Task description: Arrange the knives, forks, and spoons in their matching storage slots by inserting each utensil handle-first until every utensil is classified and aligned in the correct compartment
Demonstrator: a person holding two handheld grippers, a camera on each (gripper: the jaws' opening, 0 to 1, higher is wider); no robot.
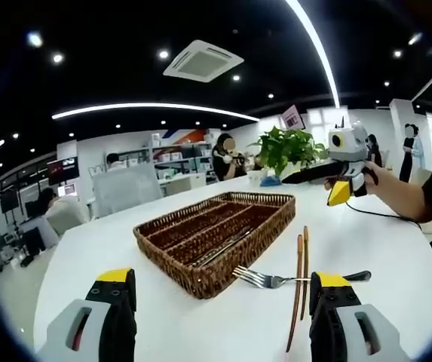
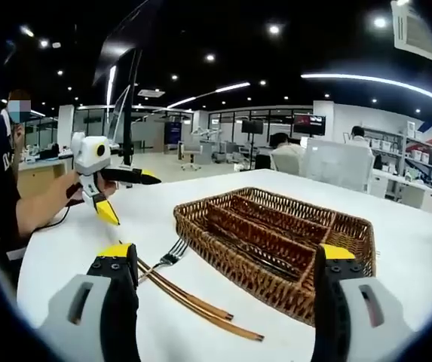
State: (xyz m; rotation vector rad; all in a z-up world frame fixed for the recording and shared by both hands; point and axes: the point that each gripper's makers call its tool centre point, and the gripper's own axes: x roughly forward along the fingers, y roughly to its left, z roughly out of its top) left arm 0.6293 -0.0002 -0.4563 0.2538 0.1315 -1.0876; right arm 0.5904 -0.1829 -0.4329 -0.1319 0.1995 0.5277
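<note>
- White bench [image 1: 200, 324] top runs under both tools; lots of bare surface near the cameras, and its rounded edge curves off at left in left gripper view.
- Left tool [image 1: 219, 290]: yellow-tipped jaws spread wide, nothing betw. them, hovering over the bench just short of the basket.
- Right tool [image 2: 227, 264]: jaws also wide apart, holding nothing; in left gripper view it sits up at right, in a person's hand [image 1: 370, 175], well above the bench.
- Left tool as seen from right gripper view is raised off the bench at left, a sleeve and forearm behind it.
- Fork [image 1: 265, 280] lies flat on the bench, tines toward the basket's near corner, close to it but whether touching can't tell; dark handle points away to the right in left gripper view.
- 2 brown chopsticks [image 1: 301, 286] lie side by side, crossing the fork's shaft; in right gripper view they run from beside the fork toward the camera.
- Wicker basket [image 1: 172, 223], rectangular, low-walled, long dividers making lengthwise slots; sits mid-bench w/ open bench all round.
- One slot holds at least one dark-handled utensil [image 1: 223, 246], lying along the slot; type can't tell. Other slots look bare from here.
- Beyond the basket: potted plant [image 1: 287, 151] near the far bench edge.
- Further back: office w/ shelves, monitors, seated and standing people, ceiling AC unit [image 1: 202, 60], strip lights.
</note>
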